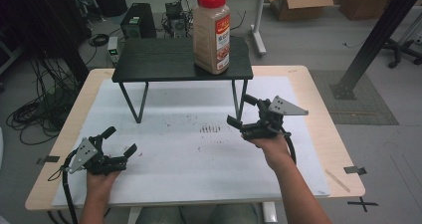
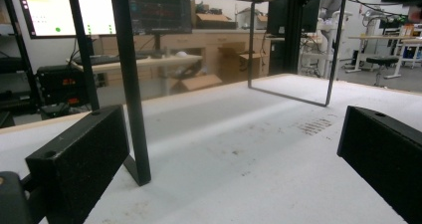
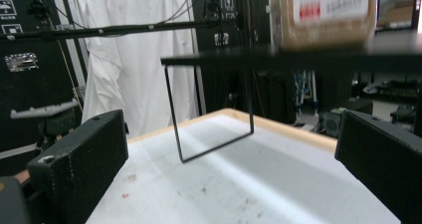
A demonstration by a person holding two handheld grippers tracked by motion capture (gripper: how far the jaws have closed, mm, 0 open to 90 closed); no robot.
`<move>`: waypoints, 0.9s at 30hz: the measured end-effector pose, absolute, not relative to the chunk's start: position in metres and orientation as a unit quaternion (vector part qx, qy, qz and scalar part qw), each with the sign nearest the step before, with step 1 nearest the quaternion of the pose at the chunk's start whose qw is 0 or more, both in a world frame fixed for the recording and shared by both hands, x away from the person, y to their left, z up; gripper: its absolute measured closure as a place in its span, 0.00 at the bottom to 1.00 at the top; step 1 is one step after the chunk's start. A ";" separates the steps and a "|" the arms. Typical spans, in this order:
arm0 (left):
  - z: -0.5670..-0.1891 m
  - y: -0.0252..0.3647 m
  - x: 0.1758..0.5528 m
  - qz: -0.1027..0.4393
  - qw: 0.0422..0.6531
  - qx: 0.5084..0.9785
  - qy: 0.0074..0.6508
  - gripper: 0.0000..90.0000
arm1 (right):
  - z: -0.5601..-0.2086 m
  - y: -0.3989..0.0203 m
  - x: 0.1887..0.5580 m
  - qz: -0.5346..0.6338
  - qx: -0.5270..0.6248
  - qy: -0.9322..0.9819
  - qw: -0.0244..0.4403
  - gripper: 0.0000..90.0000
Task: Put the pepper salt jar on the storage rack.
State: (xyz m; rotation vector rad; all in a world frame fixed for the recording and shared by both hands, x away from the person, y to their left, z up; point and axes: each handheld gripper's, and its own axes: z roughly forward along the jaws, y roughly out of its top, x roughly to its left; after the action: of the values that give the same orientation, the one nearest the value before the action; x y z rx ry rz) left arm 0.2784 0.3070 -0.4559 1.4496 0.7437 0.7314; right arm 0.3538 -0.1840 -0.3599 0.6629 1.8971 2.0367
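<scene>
Right gripper (image 1: 242,114) held off the table sheet, jaws spread wide with nothing between them, just in front of the small black shelf (image 1: 164,59) by its right-hand legs. Left gripper (image 1: 119,141) low and well apart from the shelf on the near left, jaws likewise parted and empty (resting on or just above the white sheet (image 1: 189,154) — cannot tell which).

Spice jar (image 1: 212,31) with red cap upright on top of the shelf, toward its right front edge — looks to be the thing reached for, since the right gripper stands nearest it and, in the right gripper view, the jar's lower part (image 3: 328,15) shows blurred above the shelf edge.

Risks, as judged:
- Tall, narrow jar near the shelf edge; a jaw nudging it from the front before closing could tip it backward or push it off the side.
- Approach from below the shelf top could catch a jaw on the front edge and jolt the light shelf, jar with it.
- Smooth, broad plastic body — a low or shallow grip may slip or let it swing on lifting.
</scene>
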 end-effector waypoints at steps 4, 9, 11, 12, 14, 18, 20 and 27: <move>-0.456 0.307 0.278 0.319 0.627 0.632 0.324 0.00 | -0.381 -0.184 0.352 0.698 0.239 0.661 0.138 0.00; -0.456 0.307 0.278 0.319 0.627 0.633 0.324 0.00 | -0.400 -0.184 0.349 0.689 0.247 0.668 0.139 0.00; -0.456 0.307 0.278 0.319 0.627 0.633 0.324 0.00 | -0.407 -0.185 0.348 0.686 0.251 0.668 0.141 0.00; -0.456 0.307 0.278 0.319 0.627 0.633 0.324 0.00 | -0.411 -0.185 0.347 0.686 0.252 0.667 0.141 0.00; -0.456 0.307 0.278 0.319 0.627 0.633 0.324 0.00 | -0.418 -0.185 0.346 0.689 0.253 0.665 0.140 0.00; -0.456 0.307 0.278 0.320 0.627 0.633 0.323 0.00 | -0.433 -0.186 0.345 0.686 0.258 0.665 0.145 0.00; -0.456 0.307 0.278 0.321 0.627 0.633 0.322 0.00 | -0.438 -0.186 0.344 0.684 0.262 0.664 0.150 0.00; -0.456 0.307 0.278 0.319 0.627 0.633 0.323 0.00 | -0.450 -0.186 0.342 0.679 0.266 0.666 0.157 0.00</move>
State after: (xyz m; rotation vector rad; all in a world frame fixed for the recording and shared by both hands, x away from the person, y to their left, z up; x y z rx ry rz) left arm 0.2783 0.3070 -0.4559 1.4513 0.7417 0.7325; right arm 0.3422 -0.1859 -0.4498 0.7621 1.9061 1.9427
